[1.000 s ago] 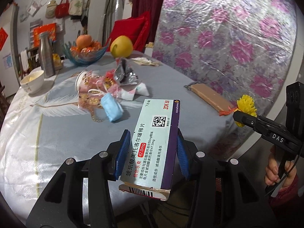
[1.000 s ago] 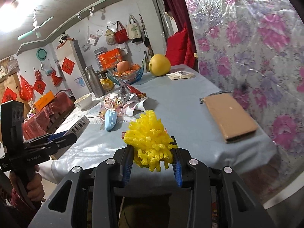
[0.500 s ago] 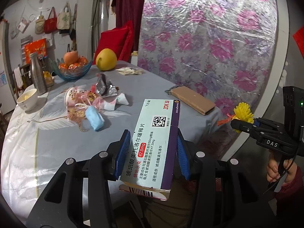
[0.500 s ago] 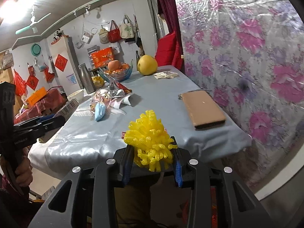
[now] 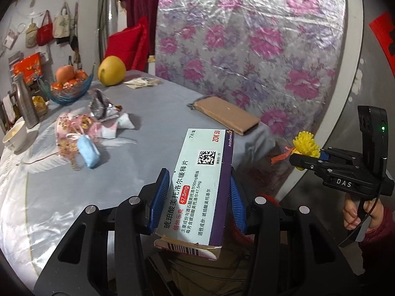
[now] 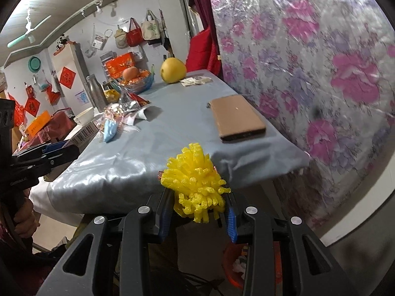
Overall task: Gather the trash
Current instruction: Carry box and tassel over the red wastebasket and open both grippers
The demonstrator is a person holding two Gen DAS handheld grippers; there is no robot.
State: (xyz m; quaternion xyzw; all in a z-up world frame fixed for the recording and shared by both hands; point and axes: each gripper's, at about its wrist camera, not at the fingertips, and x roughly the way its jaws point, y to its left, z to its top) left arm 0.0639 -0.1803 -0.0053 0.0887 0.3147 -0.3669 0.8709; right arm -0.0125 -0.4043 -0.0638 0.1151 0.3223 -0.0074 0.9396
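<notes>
My left gripper [image 5: 198, 198] is shut on a white and purple medicine box [image 5: 197, 185], held lengthwise between the blue pads, over the table's near edge. My right gripper [image 6: 197, 213] is shut on a yellow foam fruit net [image 6: 195, 185], just off the table's corner. The left wrist view shows the net [image 5: 305, 144] at the right, and the right wrist view shows the box's barcode end [image 6: 82, 133] at the left. On the grey tablecloth [image 5: 153, 128] lie a blue face mask [image 5: 87, 151], pink wrappers [image 5: 74, 128] and a silver foil wrapper [image 5: 102, 106].
A brown wallet [image 5: 227, 116] lies near the table's right edge. At the back stand a pomelo [image 5: 111, 71], a fruit bowl [image 5: 66, 86], a steel bottle [image 5: 24, 101] and a white bowl [image 5: 13, 135]. A floral covered wall [image 5: 246, 37] borders the right. A red container [image 6: 232, 264] sits low on the floor.
Both grippers have drawn back from the table with their loads, so the table's edge and corner now show. The right gripper has sunk a little. Both grips are unchanged.
</notes>
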